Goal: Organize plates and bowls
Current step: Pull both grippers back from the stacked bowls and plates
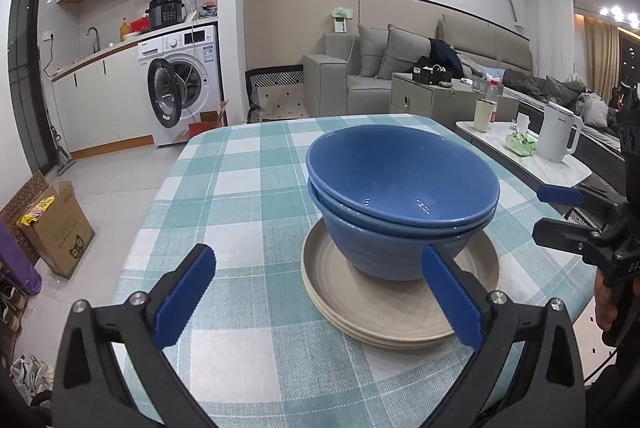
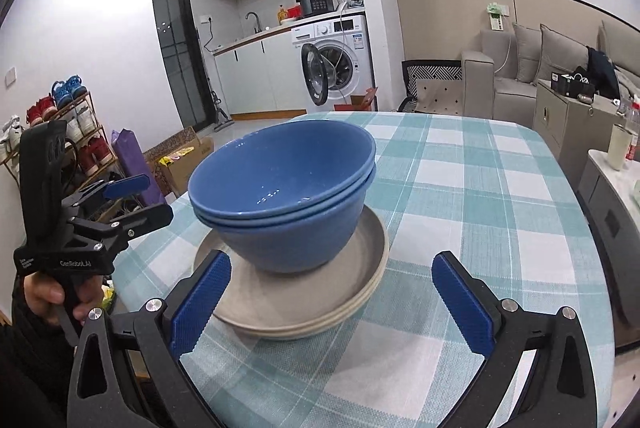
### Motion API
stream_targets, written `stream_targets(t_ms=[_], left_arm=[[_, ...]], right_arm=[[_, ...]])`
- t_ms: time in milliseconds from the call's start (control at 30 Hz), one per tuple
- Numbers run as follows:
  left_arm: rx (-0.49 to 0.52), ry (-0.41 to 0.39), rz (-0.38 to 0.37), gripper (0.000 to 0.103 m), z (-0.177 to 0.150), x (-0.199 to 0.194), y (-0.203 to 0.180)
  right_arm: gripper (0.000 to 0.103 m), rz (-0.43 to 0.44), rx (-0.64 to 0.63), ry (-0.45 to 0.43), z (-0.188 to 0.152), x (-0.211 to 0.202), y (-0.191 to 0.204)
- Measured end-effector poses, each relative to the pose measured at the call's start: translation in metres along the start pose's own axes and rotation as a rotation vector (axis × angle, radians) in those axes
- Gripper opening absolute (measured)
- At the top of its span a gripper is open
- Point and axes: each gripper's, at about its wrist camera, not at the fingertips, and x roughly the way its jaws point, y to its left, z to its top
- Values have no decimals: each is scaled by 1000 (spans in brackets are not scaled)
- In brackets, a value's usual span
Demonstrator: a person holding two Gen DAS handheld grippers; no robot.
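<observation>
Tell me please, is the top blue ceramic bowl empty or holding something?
Empty: the top blue ceramic bowl shows only bare glazed inside with light reflections, nested in a second blue bowl.

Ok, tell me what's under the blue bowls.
The two nested blue bowls sit on a stack of beige plates, two or three by their rims, on the checked tablecloth. The bowls hide the top plate's centre; the lower plates show only edges.
</observation>
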Motion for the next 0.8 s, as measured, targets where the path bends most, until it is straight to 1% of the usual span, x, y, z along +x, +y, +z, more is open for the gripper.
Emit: stream_targets(t_ms=[100, 267, 433, 567, 800], left_arm=[[-8, -19, 7, 103, -7, -6, 0], [-11, -38, 32, 103, -15, -12, 0], [-6, -60, 48, 103, -24, -21, 0], [2, -76, 38, 103, -29, -27, -1], [32, -113, 45, 103, -35, -33, -7]], right_arm=[[102, 15, 24, -32, -8, -8, -2], [103, 26, 23, -70, -20, -19, 1], [103, 40, 14, -86, -33, -24, 7], [103, 60, 3, -78, -45, -23, 11], [103, 63, 10, -109, -58, -27, 11]])
